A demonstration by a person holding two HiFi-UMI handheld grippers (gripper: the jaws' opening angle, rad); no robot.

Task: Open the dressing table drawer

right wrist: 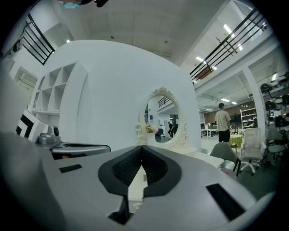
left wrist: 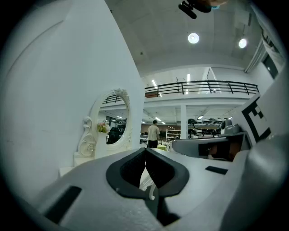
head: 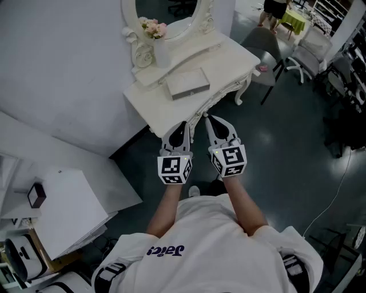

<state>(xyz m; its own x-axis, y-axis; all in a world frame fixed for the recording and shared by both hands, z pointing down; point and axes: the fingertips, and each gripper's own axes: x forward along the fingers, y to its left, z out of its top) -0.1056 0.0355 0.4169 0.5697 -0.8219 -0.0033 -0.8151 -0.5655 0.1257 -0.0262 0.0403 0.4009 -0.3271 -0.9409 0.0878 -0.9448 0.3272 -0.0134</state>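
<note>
Jaws of left gripper (left wrist: 145, 150) pressed together tip to tip, nothing clearly clamped. A white curved bit (left wrist: 150, 187) shows through the gap below the tips; cannot tell if drawer pull or table trim. Jaws of right gripper (right wrist: 141, 148) also closed at the tips, with only pale surface showing through the gap beneath. Both held level, side by side at centre of the head view, tips just at the front edge of the dressing table (head: 229, 63).

Drawer sits under that front edge, just above the tips in the head view. Its face is hidden by the overhanging surface, and it does not look pulled out yet.

Step in hand, as judged: getting a grip on the pull.
- Spread one pair of jaws first; closed tips cannot take a handle.
- Drop slightly below the edge so the gripper view actually shows the pull.
- Close squarely across it, not on the carved trim.
- Draw straight back toward the bottom of the head view, staying level, with no twist or lift.
- Keep the other gripper off the drawer front, clear of the travel path.
- Pull smoothly. Flat grey box (head: 187, 84) and flowers (head: 153, 27) by the mirror (head: 166, 14) sit on the surface, upper centre, and a jerk likely shakes them.
</note>
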